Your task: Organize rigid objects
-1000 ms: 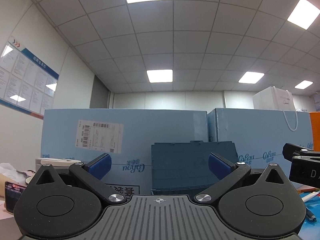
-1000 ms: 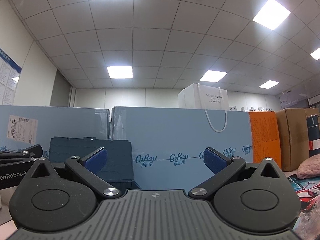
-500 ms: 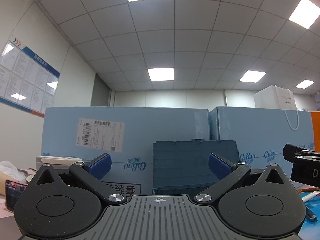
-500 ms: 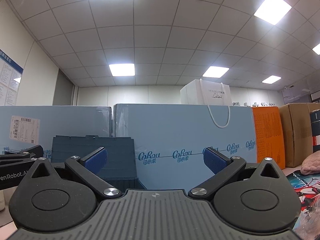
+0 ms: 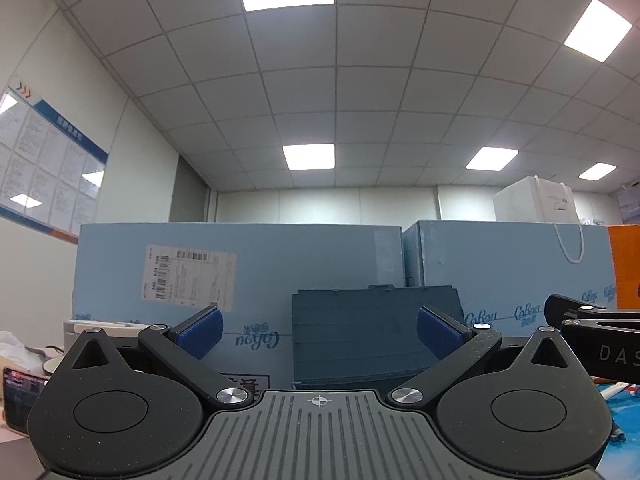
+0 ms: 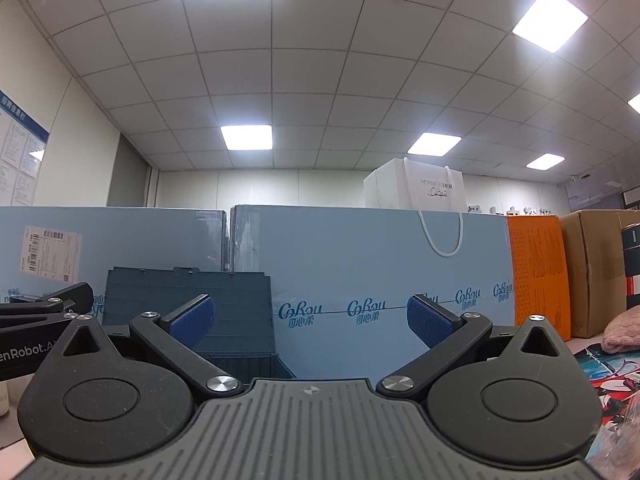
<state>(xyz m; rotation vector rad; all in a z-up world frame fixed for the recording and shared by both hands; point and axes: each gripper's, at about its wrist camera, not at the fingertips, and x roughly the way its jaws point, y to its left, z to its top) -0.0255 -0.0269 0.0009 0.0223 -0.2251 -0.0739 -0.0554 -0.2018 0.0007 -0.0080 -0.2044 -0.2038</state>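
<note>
view tilted slightly up | blue cartons [image 6: 384, 264] read "CoRou" | bag [image 6: 416, 190] "MONSIEUR DIOR"

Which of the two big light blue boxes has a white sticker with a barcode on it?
The left box, behind the left gripper. Its front carries the barcode sticker; the right box shows only printed logos.

Blue pads [image 5: 200, 332] on the black left gripper [image 5: 319, 334], same blue pads [image 6: 191, 320] on the black right gripper [image 6: 308, 320]. Dark teal ribbed crate [image 5: 372, 332] ahead. Pale blue cartons [image 6: 384, 264] with darker blue script logos. White shipping label [image 5: 186, 278], black barcode. White paper bag [image 6: 416, 190], orange box [image 6: 538, 276], brown cardboard box [image 6: 596, 268], pink cloth [image 6: 622, 330].
</note>
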